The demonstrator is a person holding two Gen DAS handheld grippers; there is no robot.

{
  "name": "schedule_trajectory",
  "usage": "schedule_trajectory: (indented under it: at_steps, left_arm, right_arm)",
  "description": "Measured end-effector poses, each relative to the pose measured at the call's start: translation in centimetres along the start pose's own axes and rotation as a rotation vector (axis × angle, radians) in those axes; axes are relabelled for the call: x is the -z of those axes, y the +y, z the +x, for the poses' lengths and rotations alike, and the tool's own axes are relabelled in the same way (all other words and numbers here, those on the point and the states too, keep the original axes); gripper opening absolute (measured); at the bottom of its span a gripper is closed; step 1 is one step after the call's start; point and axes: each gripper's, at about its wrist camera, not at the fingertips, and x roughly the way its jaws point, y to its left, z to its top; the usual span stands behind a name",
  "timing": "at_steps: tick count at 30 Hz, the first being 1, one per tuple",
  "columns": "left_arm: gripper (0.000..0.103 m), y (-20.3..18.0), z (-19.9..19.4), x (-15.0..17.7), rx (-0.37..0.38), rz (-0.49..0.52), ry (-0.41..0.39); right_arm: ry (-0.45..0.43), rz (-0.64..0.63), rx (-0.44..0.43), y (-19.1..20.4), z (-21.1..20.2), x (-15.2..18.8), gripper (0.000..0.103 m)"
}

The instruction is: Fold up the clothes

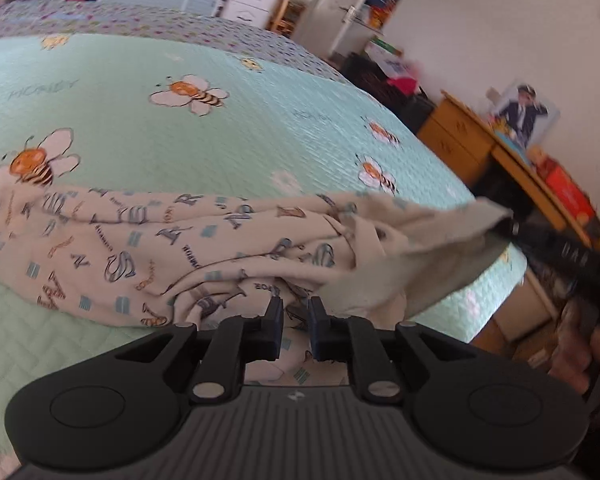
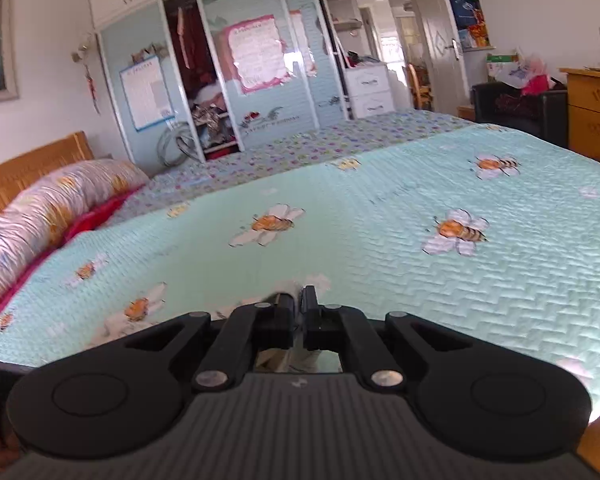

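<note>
A cream garment [image 1: 148, 248] printed with letters lies crumpled across the mint bee-print bedspread [image 1: 180, 128]. My left gripper [image 1: 297, 318] hovers low over its near folds. A narrow gap shows between the fingers, with cloth behind it and nothing pinched. At the right, my right gripper [image 1: 510, 227] is shut on one edge of the garment and holds that flap lifted and stretched off the bed. In the right wrist view the right gripper [image 2: 299, 304] has its fingers together over the bedspread [image 2: 380, 240]. A sliver of pale cloth shows under them.
The bed's edge runs close on the right, with a wooden desk [image 1: 472, 140] beyond it. A rolled floral quilt [image 2: 40, 220] and a wooden headboard [image 2: 32, 160] are at the bed's left end. A wardrobe [image 2: 220, 60] and a black chair [image 2: 516, 108] stand further back.
</note>
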Motion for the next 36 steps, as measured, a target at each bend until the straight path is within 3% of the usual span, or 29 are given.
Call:
schedule_trajectory:
  at_steps: [4, 10, 13, 14, 17, 22, 23, 24, 25, 28, 31, 36]
  left_arm:
    - [0.013, -1.6, 1.6, -0.9, 0.025, 0.187, 0.020]
    - [0.015, -4.9, 3.8, -1.8, 0.071, 0.601, 0.085]
    - [0.032, -4.9, 4.6, -1.9, 0.116, 0.684, 0.129]
    - [0.041, -4.8, 5.2, -1.9, 0.119, 0.694, 0.143]
    - [0.042, -4.3, 7.3, -1.7, 0.104, 0.691, 0.176]
    - [0.042, -4.3, 8.1, -0.7, 0.091, 0.688, 0.161]
    - [0.034, -4.3, 7.8, -0.7, 0.091, 0.679, 0.152]
    - [0.018, -4.2, 7.5, -0.8, 0.091, 0.663, 0.136]
    - [0.012, -4.2, 6.9, -0.8, 0.088, 0.639, 0.114]
    - [0.006, -3.7, 5.6, -0.7, 0.086, 0.526, 0.053]
    - [0.005, -4.2, 3.0, -0.6, 0.048, 0.482, -0.043]
    - [0.005, -5.0, -6.0, -6.9, -0.099, 0.390, -0.374]
  right_arm:
    - [0.004, -0.005, -0.019, -0.1, 0.0, -0.7, 0.003]
    - [0.032, 0.042, -0.011, -1.3, -0.4, -0.2, 0.003]
    - [0.044, 0.047, -0.003, -1.4, 0.1, -0.4, 0.004]
    - [0.048, 0.049, -0.004, -1.5, 0.2, -0.4, 0.004]
    - [0.055, 0.056, -0.010, -1.5, 0.5, -0.4, 0.005]
    - [0.063, 0.045, -0.007, -1.6, 0.6, -0.3, 0.005]
    - [0.064, 0.047, 0.000, -1.7, 0.7, -0.2, 0.005]
    - [0.065, 0.050, 0.008, -1.8, 0.7, -0.2, 0.005]
    - [0.062, 0.060, 0.015, -2.0, 0.7, -0.2, 0.005]
    - [0.060, 0.088, 0.014, -2.2, 0.7, -0.3, 0.005]
    - [0.048, 0.090, 0.001, -1.8, 0.5, -0.6, 0.005]
    - [-0.028, 0.086, -0.069, 0.1, -0.9, -2.8, 0.005]
